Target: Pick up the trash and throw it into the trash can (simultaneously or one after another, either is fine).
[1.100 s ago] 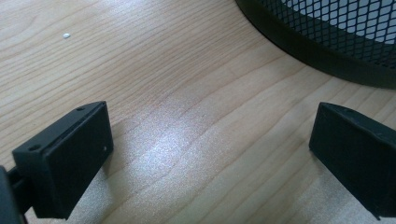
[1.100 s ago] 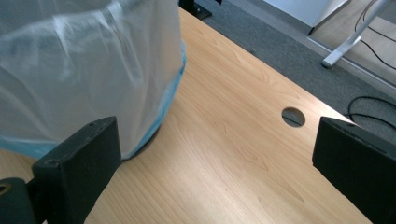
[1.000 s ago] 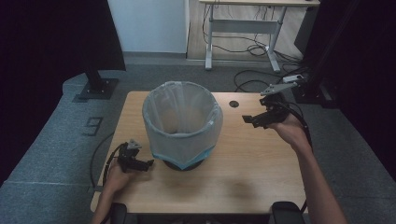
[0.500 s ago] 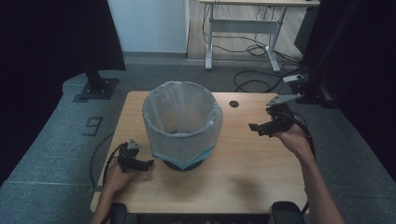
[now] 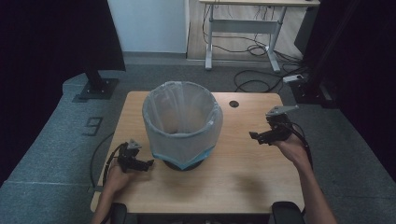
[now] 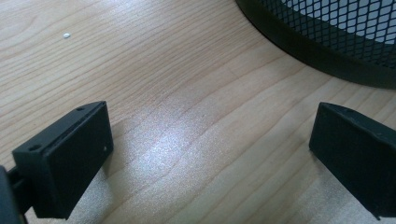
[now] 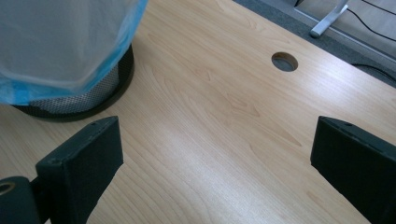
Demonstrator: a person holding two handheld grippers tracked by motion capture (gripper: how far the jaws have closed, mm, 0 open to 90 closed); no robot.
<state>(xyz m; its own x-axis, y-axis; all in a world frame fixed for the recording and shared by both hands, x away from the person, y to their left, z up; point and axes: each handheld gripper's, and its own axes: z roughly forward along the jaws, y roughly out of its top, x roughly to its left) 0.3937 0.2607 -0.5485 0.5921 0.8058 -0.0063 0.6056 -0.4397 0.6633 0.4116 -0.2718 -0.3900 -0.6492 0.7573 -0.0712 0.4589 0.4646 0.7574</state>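
Observation:
A black mesh waste bin [image 5: 182, 121] lined with a white and blue plastic bag stands in the middle of the wooden table [image 5: 243, 172]. My left gripper [image 5: 148, 163] rests low on the table just left of the bin's base [image 6: 327, 42], jaws wide open and empty. My right gripper [image 5: 254, 136] hovers over the table right of the bin [image 7: 65, 60], also open with nothing between its jaws. Its jaws point toward the bin.
A round cable hole [image 5: 234, 103] sits in the table's far right part, also seen in the right gripper view as the hole [image 7: 284, 61]. A tiny white speck [image 6: 67, 35] lies on the wood. Cables and a desk frame [image 5: 243, 32] stand on the floor beyond.
My right gripper has moved nearer and lower, away from the table's far right corner. The left gripper has stayed in place beside the bin.

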